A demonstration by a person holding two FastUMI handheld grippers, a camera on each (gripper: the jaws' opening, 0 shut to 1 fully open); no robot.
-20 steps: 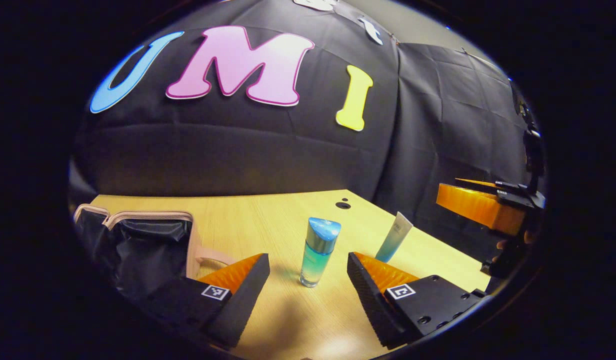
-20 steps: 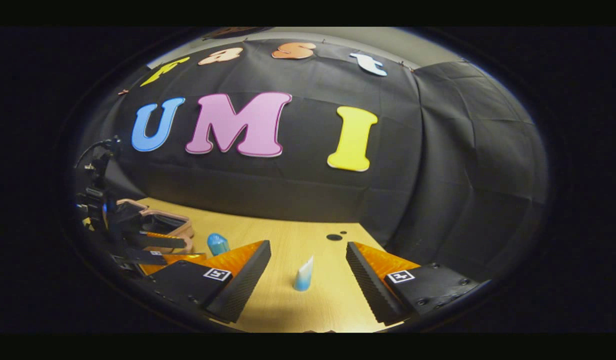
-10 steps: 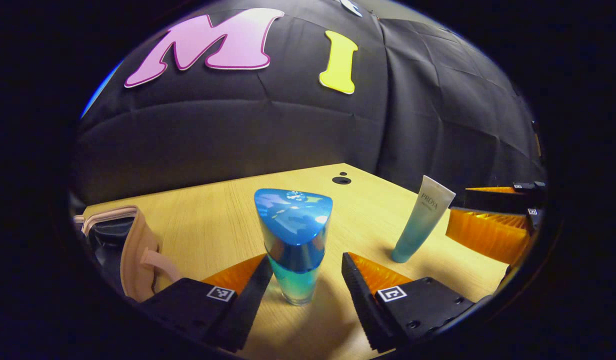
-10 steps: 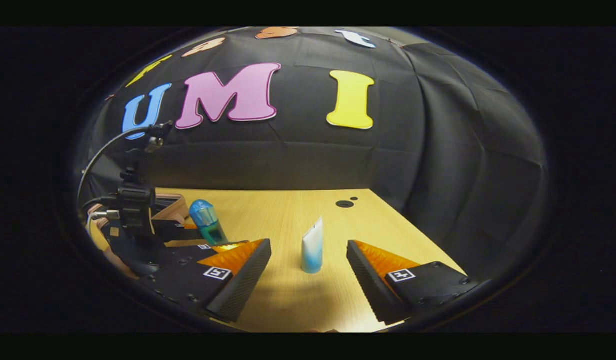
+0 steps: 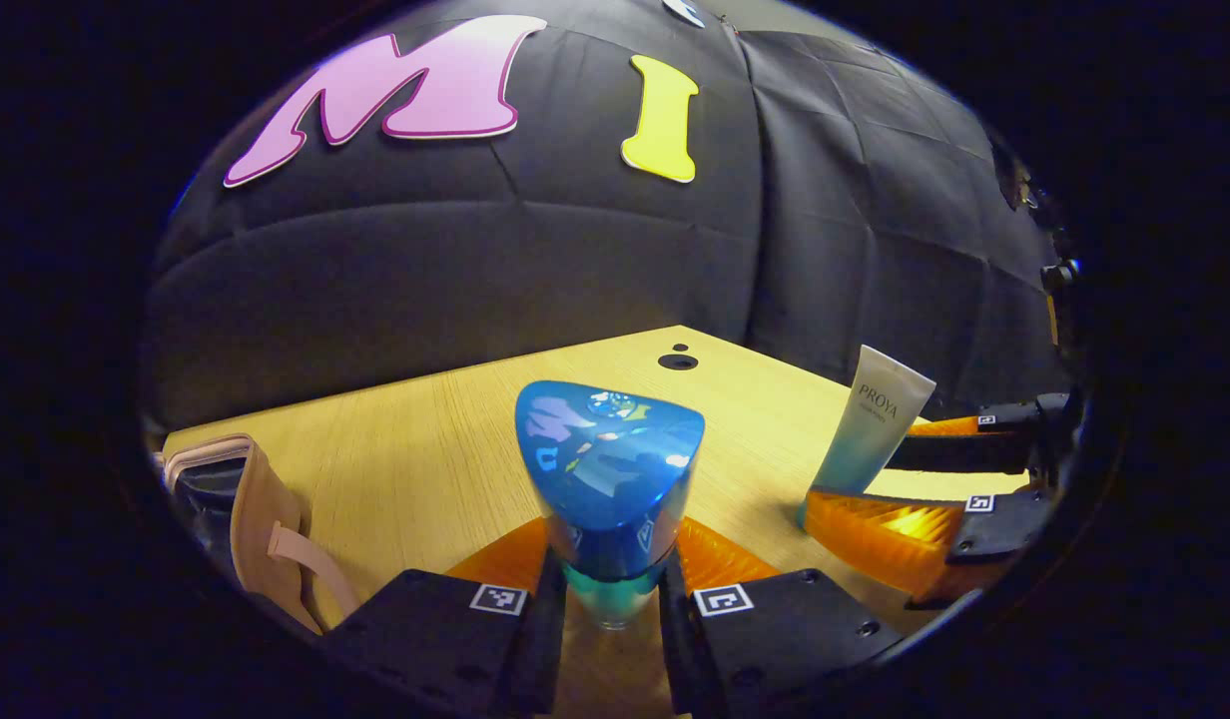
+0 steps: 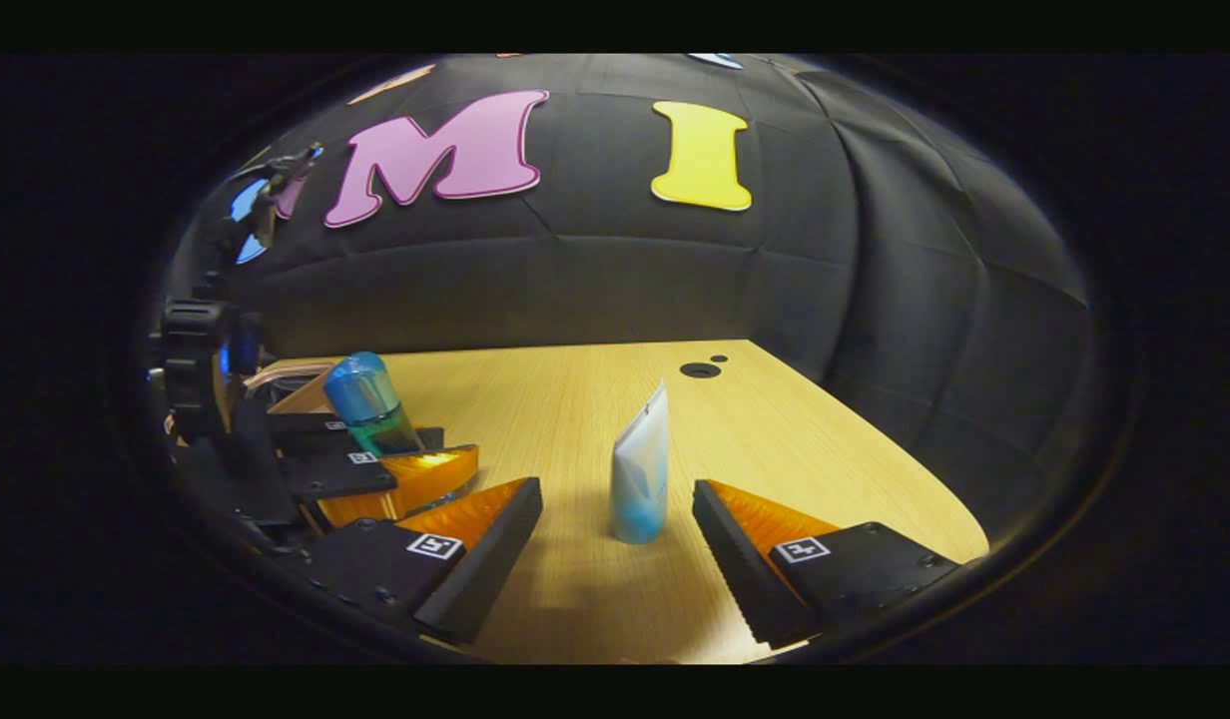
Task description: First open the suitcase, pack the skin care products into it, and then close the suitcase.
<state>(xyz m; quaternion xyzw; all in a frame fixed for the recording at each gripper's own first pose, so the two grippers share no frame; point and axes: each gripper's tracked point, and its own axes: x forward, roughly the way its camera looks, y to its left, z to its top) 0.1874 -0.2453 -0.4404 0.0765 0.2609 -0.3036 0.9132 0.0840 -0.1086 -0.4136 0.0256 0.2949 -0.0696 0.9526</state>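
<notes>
At lower centre, the left gripper (image 5: 612, 599) gripped the blue bottle (image 5: 607, 479). The right gripper (image 6: 615, 519) stood wide, the tube (image 6: 641, 479) upright between its fingers.

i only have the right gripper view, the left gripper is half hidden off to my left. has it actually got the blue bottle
Observer: Yes. In the left gripper view, the left gripper has both fingers pressed on the lower body of the clear teal bottle with the glossy blue cap.
Operator: is the suitcase open, i can barely see it
Observer: The pink-trimmed suitcase at the table's left edge shows dark lining inside its rim, so it looks open.
Operator: and my tube, is it leaning
Observer: Seen from the side, the white-to-blue squeeze tube stands upright between the open fingers of the right gripper.
</notes>
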